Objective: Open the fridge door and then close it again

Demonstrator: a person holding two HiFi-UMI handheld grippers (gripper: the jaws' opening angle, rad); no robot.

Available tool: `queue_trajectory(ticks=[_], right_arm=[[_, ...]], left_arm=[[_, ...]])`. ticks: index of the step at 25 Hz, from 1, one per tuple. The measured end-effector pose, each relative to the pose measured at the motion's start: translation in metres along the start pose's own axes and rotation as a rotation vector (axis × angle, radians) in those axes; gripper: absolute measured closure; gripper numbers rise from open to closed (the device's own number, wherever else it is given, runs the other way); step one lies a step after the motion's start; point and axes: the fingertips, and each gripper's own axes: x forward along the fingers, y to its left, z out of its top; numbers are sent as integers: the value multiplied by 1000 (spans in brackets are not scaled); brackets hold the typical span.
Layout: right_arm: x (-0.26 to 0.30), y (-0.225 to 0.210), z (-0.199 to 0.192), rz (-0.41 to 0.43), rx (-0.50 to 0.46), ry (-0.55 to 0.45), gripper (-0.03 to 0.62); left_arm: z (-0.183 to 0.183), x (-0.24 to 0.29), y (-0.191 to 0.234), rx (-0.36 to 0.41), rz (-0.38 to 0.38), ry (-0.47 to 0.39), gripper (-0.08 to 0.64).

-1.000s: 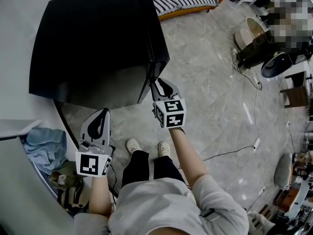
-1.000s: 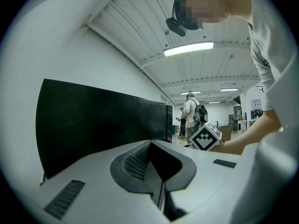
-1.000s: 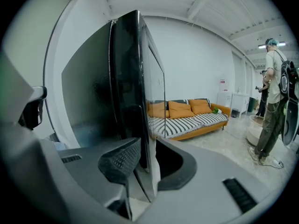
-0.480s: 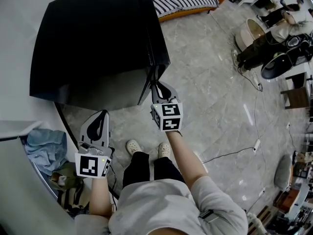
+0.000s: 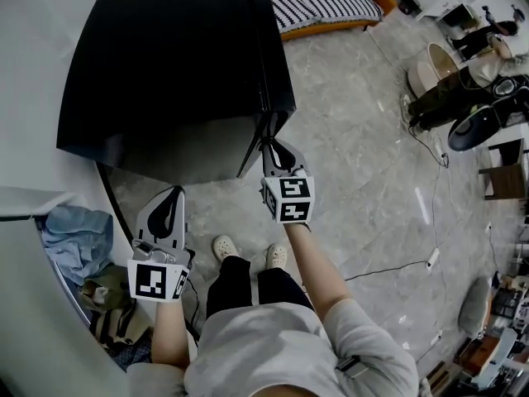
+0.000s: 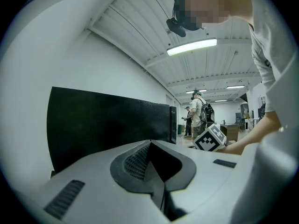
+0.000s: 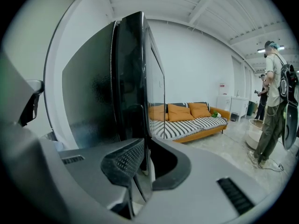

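The black fridge point(image 5: 165, 56) stands ahead of me, its door shut as far as I can tell. My right gripper point(image 5: 271, 145) is at its near right corner, tips against the door's edge. In the right gripper view the glossy door edge point(image 7: 131, 87) runs down to just beyond the right gripper point(image 7: 142, 157), whose jaws are together with nothing between them. My left gripper point(image 5: 171, 192) hangs lower left, apart from the fridge, jaws shut and empty. The left gripper point(image 6: 152, 148) view shows the fridge's point(image 6: 107, 120) dark side.
An orange sofa point(image 5: 318, 2) with a striped blanket stands behind the fridge. A heap of clothes and bags point(image 5: 78, 246) lies by a white curved wall at the left. Cables point(image 5: 388, 263) cross the marble floor. Other people point(image 7: 273, 106) stand to the right.
The right gripper stays at the fridge's corner, edging slightly closer to the door's edge. The head view has shifted a little. The left gripper has not moved.
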Motion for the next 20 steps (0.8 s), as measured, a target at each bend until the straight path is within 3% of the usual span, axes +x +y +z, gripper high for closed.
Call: queue_trajectory(ticks=[20], right_arm=[[1, 0, 0, 31, -12, -11, 545]], left_arm=[[5, -18, 3, 15, 85, 3, 546]])
